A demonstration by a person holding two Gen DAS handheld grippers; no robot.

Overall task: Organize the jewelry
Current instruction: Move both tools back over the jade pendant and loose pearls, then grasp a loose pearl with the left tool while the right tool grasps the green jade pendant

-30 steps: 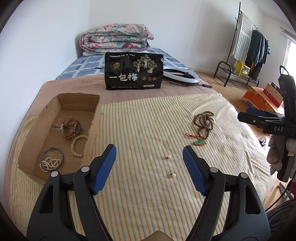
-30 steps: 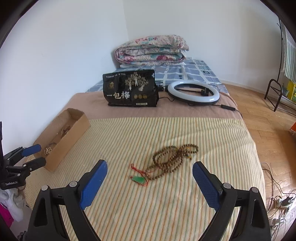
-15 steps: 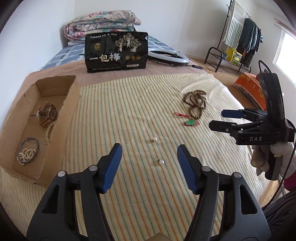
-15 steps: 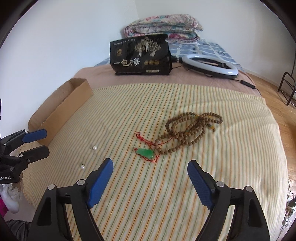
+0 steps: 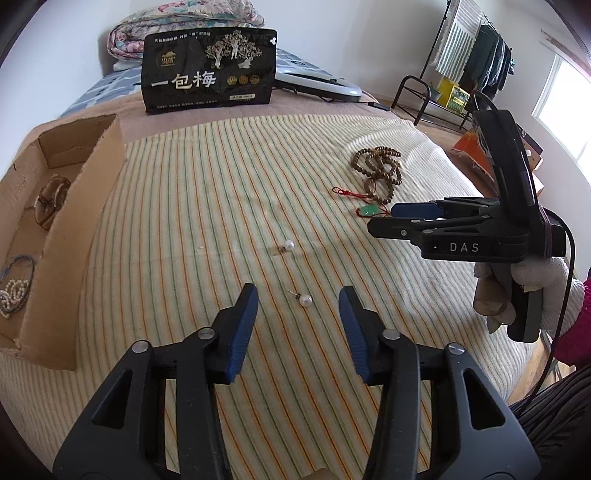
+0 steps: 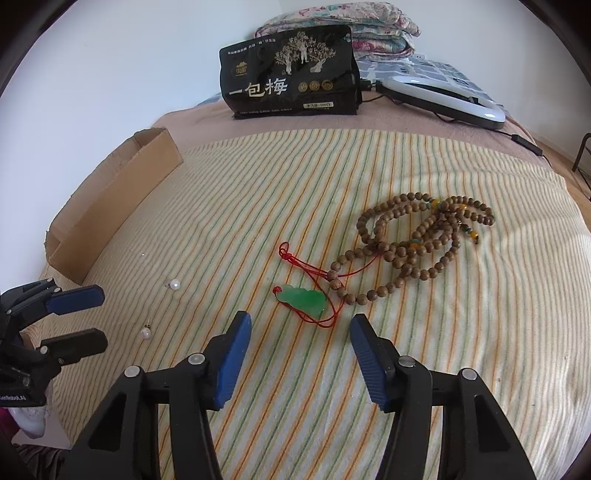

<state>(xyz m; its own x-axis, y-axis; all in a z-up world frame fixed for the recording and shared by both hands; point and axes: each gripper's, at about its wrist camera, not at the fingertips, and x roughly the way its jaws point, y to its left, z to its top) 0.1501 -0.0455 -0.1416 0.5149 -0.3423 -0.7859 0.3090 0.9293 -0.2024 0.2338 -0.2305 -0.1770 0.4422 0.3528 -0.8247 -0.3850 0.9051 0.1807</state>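
Two pearl earrings lie on the striped bed cover. My left gripper is open, low over the cover, with the near earring between its fingertips; the far earring lies beyond. My right gripper is open, just short of a green pendant on a red cord. A long brown bead necklace lies behind the pendant. The cardboard box on the left holds a brown bracelet and a pearl bracelet. Each gripper shows in the other's view: right, left.
A black snack bag stands at the back of the cover. A white ring light with its cable lies behind it on the right. Folded quilts sit by the wall. A clothes rack stands past the bed's right edge.
Both grippers have moved forward and down towards the cover. The left now brackets the near pearl earring; the right has closed in on the green pendant. Both stay open.
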